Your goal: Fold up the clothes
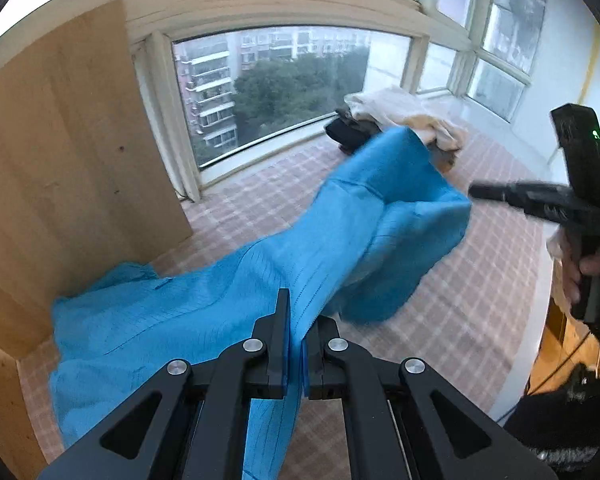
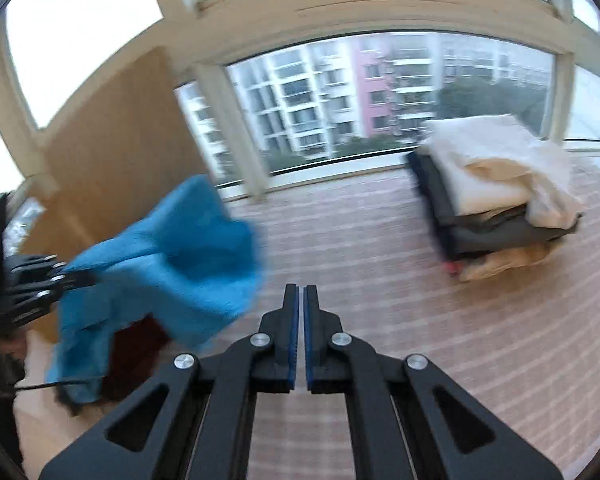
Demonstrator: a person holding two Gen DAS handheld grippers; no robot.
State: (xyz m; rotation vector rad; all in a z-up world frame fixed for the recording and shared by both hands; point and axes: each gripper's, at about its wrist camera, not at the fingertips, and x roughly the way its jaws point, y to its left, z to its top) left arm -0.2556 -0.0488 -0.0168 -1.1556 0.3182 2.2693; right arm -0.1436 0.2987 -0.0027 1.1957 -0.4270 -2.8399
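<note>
The blue garment (image 1: 204, 320) is pinched between the left gripper (image 1: 296, 320) fingers and hangs lifted over the checkered desk (image 1: 440, 340). The right gripper (image 2: 301, 312) fingers are closed on nothing. Folded clothes (image 2: 496, 196) are stacked by the window (image 2: 380, 92).

Wooden board (image 1: 60, 168), window (image 1: 284, 80)

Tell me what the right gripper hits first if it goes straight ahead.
Probably nothing close: the right gripper, shut and empty, points over bare checked cloth toward the window. The blue garment lies left, the clothes pile right. Depth is unclear.
</note>
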